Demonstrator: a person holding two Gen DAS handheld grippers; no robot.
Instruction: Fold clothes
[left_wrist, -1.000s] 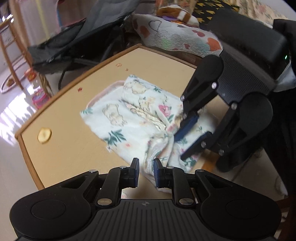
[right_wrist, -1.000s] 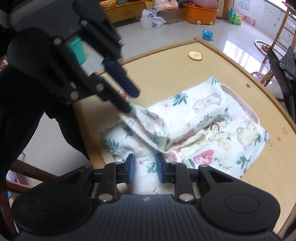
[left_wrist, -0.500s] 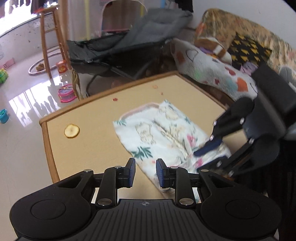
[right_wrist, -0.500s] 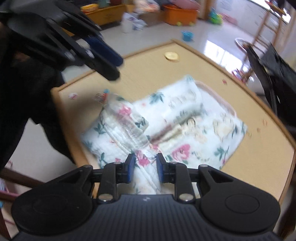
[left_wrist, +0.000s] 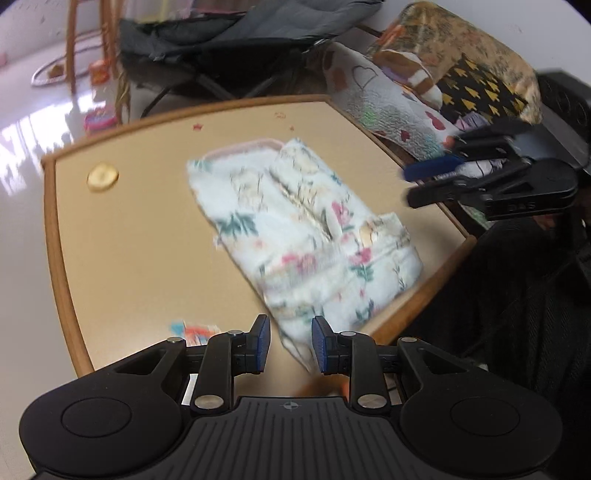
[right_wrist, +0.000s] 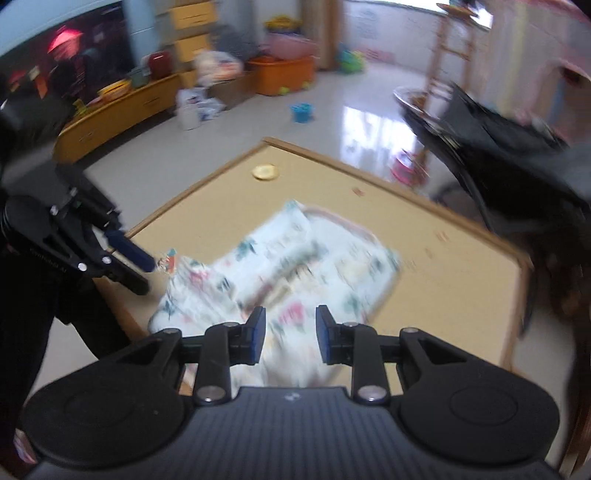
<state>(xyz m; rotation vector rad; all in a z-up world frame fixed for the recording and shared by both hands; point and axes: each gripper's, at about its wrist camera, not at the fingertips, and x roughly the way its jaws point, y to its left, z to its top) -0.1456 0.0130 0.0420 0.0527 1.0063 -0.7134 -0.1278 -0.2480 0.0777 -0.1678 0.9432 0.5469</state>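
Observation:
A white floral garment (left_wrist: 303, 236) lies folded on the tan table (left_wrist: 129, 240), one end reaching the near edge. My left gripper (left_wrist: 290, 343) hovers open above that near end, with nothing between its fingers. My right gripper (left_wrist: 408, 186) is in the air past the table's right edge, open and empty. The right wrist view is blurred. It shows the garment (right_wrist: 280, 266) on the table (right_wrist: 443, 280) below the open right gripper (right_wrist: 290, 334). The left gripper (right_wrist: 146, 275) is at the left, off the cloth.
A yellow round piece (left_wrist: 102, 178) lies near the far left corner, and a coloured sticker (left_wrist: 194, 328) by the near edge. A dark folding seat (left_wrist: 240, 33) and a heart-print blanket (left_wrist: 376, 99) stand beyond the table. A person's dark clothing (left_wrist: 535, 295) is at the right.
Both grippers have let go of the cloth and drawn up and back from the table. The cloth's near end now lies folded over the rest.

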